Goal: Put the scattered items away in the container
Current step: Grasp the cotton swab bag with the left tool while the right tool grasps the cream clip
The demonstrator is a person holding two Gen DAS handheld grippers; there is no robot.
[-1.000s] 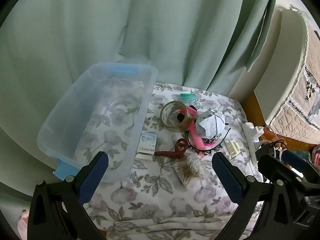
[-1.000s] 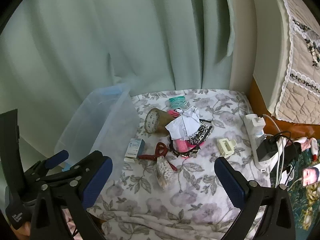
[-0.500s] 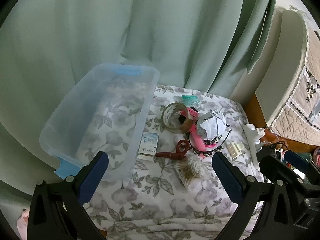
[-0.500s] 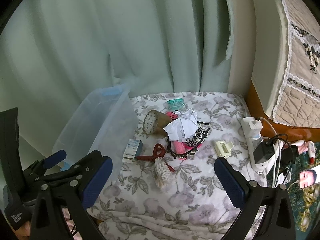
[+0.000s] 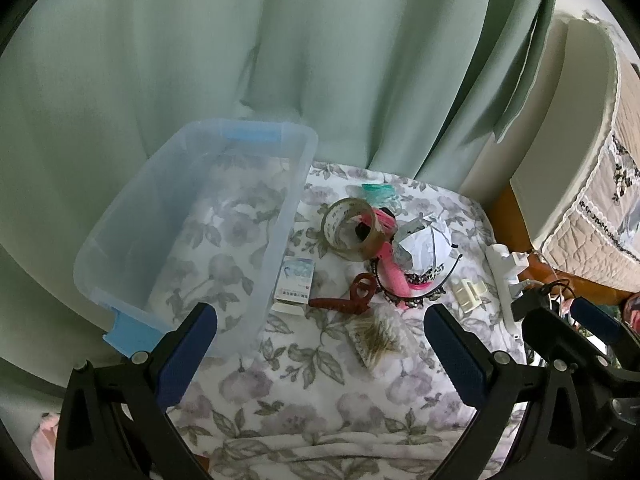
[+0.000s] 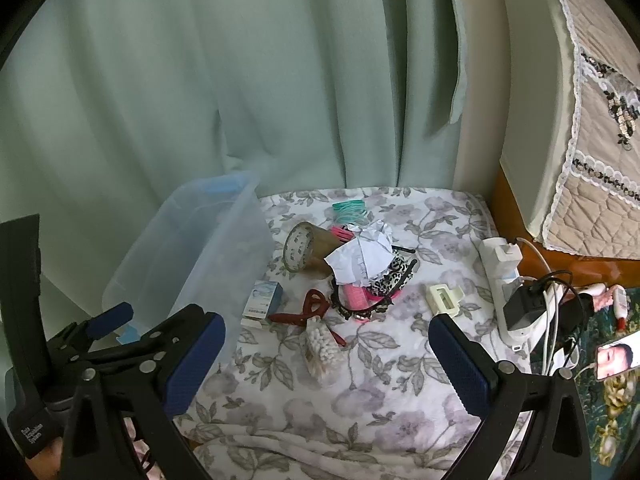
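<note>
A clear plastic bin [image 5: 132, 216] with blue handles stands empty at the left on a floral blanket; it also shows in the right wrist view [image 6: 192, 248]. Right of it lie a tape roll [image 5: 348, 228], a small blue box [image 5: 294, 284], a red hair claw [image 5: 348, 296], a bag of cotton swabs [image 5: 374, 338], crumpled paper [image 5: 424, 246], pink items with headbands [image 5: 394, 272], teal hair ties [image 5: 378, 192] and a cream clip [image 5: 468, 292]. My left gripper [image 5: 320, 344] is open, above the blanket's near edge. My right gripper [image 6: 326, 354] is open, near the swabs [image 6: 320, 348].
A white power strip [image 6: 506, 280] with a black charger and cables lies at the blanket's right edge. A phone [image 6: 616, 354] lies further right. A green curtain [image 5: 280, 60] hangs behind. A lace-covered white appliance [image 6: 568, 100] stands at the right.
Both grippers have drawn back and up a little; the bin and the items sit slightly lower and smaller in view. Nothing on the blanket has moved.
</note>
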